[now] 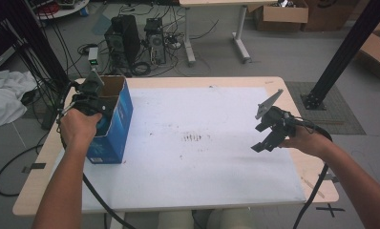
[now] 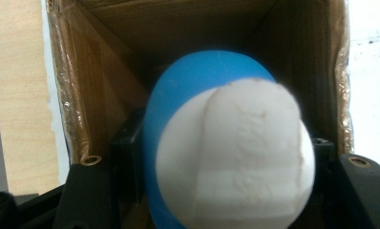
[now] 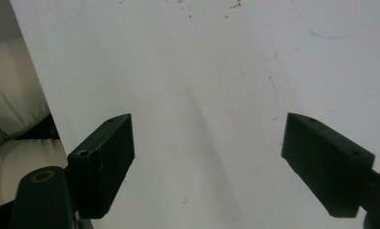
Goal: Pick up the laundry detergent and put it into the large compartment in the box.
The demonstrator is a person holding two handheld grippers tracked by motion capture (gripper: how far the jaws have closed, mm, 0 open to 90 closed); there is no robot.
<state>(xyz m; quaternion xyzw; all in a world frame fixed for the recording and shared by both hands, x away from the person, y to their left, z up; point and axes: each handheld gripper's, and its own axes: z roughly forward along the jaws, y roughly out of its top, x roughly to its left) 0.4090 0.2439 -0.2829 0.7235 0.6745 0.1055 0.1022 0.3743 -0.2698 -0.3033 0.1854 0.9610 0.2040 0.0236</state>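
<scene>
A blue and white ball (image 2: 226,148) sits squeezed between the 2 jaws of the left gripper (image 1: 93,102), right inside the top of the open blue box (image 1: 115,125). The right gripper (image 1: 267,138) hangs over the white table (image 1: 188,162), wide apart and holding nothing.

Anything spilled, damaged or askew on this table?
Nothing spilled. The white mat carries dark smudges at its middle. The blue box stands upright and open, its top edges slightly frayed; the left gripper holds a blue-and-white object inside it.
</scene>
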